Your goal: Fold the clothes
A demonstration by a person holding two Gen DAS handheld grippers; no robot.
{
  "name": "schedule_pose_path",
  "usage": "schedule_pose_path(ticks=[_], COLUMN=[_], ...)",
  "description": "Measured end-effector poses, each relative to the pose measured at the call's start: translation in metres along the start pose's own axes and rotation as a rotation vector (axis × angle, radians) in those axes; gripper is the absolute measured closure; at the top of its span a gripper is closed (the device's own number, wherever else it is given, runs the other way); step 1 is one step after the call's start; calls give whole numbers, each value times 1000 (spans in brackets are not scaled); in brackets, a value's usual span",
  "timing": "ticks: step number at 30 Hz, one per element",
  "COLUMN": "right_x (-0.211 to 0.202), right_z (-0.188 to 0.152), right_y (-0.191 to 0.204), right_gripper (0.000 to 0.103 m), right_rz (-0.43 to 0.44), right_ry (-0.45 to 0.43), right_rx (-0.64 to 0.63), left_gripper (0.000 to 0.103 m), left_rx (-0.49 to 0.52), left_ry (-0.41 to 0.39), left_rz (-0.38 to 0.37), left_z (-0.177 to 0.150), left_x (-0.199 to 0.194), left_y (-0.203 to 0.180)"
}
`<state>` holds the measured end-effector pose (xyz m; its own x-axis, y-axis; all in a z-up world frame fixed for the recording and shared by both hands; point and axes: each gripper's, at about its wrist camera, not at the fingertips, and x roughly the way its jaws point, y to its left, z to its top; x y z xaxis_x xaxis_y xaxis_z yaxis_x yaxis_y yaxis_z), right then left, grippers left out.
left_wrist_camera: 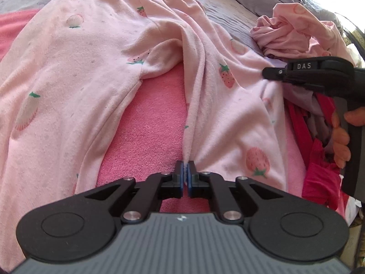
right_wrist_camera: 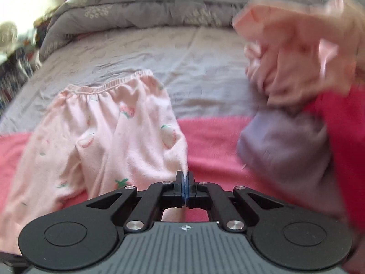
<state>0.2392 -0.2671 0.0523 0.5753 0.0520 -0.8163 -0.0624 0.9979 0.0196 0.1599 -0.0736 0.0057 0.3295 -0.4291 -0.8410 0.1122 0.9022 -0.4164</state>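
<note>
Bed surface: a grey-lilac sheet point(right_wrist_camera: 141, 52) with a bright pink towel point(left_wrist_camera: 148, 123) spread over the near part, and a rumpled grey quilt point(right_wrist_camera: 127, 11) bunched along the far edge. Pale pink strawberry-print pyjama trousers point(left_wrist_camera: 75, 68) lie flat across sheet and towel, with the elastic waistband at the far side and the legs running toward the cameras; towel shows in the gap between the two legs. Left gripper point(left_wrist_camera: 186, 173): fingers clenched on a thin ridge of trouser fabric at the inner edge of one leg, cloth visibly pinched between the blue pads. Right gripper point(right_wrist_camera: 185, 183): fingers closed tight on a pulled-up point of the trousers' outer edge, fabric tented up into the pads. From the left wrist view the right gripper sits at the far right edge of the trousers, a hand point(left_wrist_camera: 342, 134) wrapped round its handle. Heap of unfolded clothes point(left_wrist_camera: 292, 34) beside the trousers on that side: light pink, lilac and deep pink pieces. Right wrist view is motion-blurred, so the heap there reads only as colour patches, probably the same garments.
</note>
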Motion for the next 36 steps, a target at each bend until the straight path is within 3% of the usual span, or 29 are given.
schedule_pose_path(ticks=[5, 8, 12, 13, 15, 16, 20, 22, 25, 26, 32, 36], right_x=[22, 41, 55, 57, 55, 57, 45, 22, -26, -42, -130, -160], right_z=[-21, -29, -37, -36, -33, -30, -18, -17, -30, -38, -126, -168], right_y=[17, -2, -7, -5, -7, -14, -43, -55, -66, -69, -71, -53], right_gripper=[100, 100, 99, 99, 99, 94, 91, 86, 65, 63, 59, 48], right_rz=[-375, -341, -336, -346, -356, -350, -230, -171, -95, -69, 65, 191], right_ry=[-49, 26, 63, 62, 41, 28, 42, 34, 21, 28, 199, 307], right_rx=[-368, -306, -281, -294, -285, -253, -76, -15, 25, 29, 15, -4], left_gripper=[97, 97, 95, 95, 95, 95, 96, 98, 97, 97, 97, 97], left_rx=[26, 19, 98, 82, 46, 83, 162, 138, 107, 114, 229, 295], left_ry=[11, -32, -111, -118, -117, -112, -99, -113, -138, -134, -5, 63], left_rz=[39, 116, 427, 440, 393, 409, 459, 434, 292, 249, 71, 35], left_z=[-4, -7, -1, 0, 0, -1, -4, -5, -12, -15, -50, -66], left_x=[-8, -22, -39, -42, -51, -51, -52, -59, -69, -71, -59, -50], left_y=[-2, 9, 31, 42, 60, 56, 39, 35, 23, 16, -31, -54])
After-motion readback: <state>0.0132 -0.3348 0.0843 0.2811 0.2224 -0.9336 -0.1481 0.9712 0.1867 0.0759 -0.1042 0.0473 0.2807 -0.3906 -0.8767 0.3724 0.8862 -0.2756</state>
